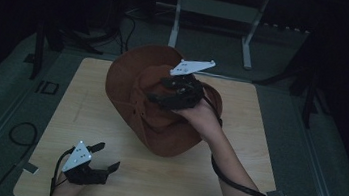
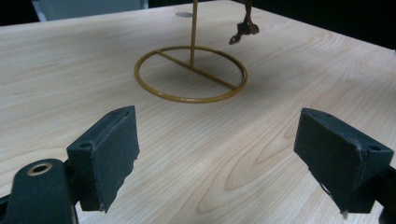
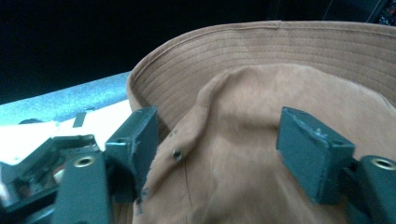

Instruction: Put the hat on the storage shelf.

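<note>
The hat point(image 1: 159, 103) sits on a stand point(image 2: 191, 72) mid-table, soft suede, light; grip the stiffer brim. Right gripper point(image 3: 219, 149) jaws wide over the crown; left gripper point(image 1: 99, 162) jaws wide, empty, near the front-left corner.

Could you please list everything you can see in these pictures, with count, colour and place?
hat: one, brown, wide-brimmed, raised above the middle of the table on a stand.
stand: one, gold wire ring base with an upright rod, on the table under the hat.
table: one, light wood, centre of the high view.
frame legs: pale metal, on the floor beyond the table.
left claw: one, black with a grey plate, near the table's front left, jaws open, nothing between them.
right claw: one, black, at the hat's crown, jaws open either side of the fabric.
right forearm: one, reaching in from the bottom.
</note>
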`<state>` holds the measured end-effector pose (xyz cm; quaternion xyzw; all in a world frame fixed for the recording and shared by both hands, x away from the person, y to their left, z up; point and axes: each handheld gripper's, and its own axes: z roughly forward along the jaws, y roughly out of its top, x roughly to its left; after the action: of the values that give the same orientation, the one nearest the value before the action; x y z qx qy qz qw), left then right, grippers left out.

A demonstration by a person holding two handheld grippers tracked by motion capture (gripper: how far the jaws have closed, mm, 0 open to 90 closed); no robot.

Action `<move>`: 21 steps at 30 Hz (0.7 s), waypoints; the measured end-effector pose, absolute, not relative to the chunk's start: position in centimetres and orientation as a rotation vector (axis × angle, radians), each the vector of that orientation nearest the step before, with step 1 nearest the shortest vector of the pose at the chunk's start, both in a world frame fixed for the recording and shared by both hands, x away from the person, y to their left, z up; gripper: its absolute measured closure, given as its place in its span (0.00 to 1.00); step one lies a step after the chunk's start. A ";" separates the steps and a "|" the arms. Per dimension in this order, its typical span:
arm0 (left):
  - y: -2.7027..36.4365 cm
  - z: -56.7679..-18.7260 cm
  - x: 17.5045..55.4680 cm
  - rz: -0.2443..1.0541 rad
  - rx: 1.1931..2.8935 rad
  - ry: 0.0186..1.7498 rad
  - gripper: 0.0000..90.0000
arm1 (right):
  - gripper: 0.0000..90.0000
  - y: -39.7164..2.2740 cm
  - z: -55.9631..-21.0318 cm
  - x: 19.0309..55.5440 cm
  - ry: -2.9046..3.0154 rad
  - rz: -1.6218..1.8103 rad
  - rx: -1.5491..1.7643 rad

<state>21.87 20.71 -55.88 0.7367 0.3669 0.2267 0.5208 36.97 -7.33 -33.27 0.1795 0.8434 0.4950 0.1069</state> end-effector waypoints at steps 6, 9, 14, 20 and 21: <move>20.9 -56.1 22.0 0.548 1.774 0.894 0.16 | 0.15 -9.6 -33.5 36.5 2.483 1.530 0.543; 21.0 -56.1 22.0 0.555 1.768 0.904 0.16 | 0.14 -10.6 -33.7 36.3 2.480 1.549 0.535; 21.2 -56.0 22.0 0.596 1.752 0.941 0.08 | 0.15 -12.4 -34.0 35.7 2.464 1.548 0.550; 21.4 -56.0 21.9 0.611 1.748 0.948 0.08 | 0.15 -15.5 -34.4 34.6 2.418 1.561 0.577; 21.4 -56.1 21.9 0.609 1.748 0.950 0.08 | 0.15 -16.2 -34.5 34.4 2.409 1.564 0.586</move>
<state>21.92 21.42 -56.08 0.7248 0.3939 0.2523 0.5059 34.40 -16.17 -34.47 0.1989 0.8172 0.5307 0.1050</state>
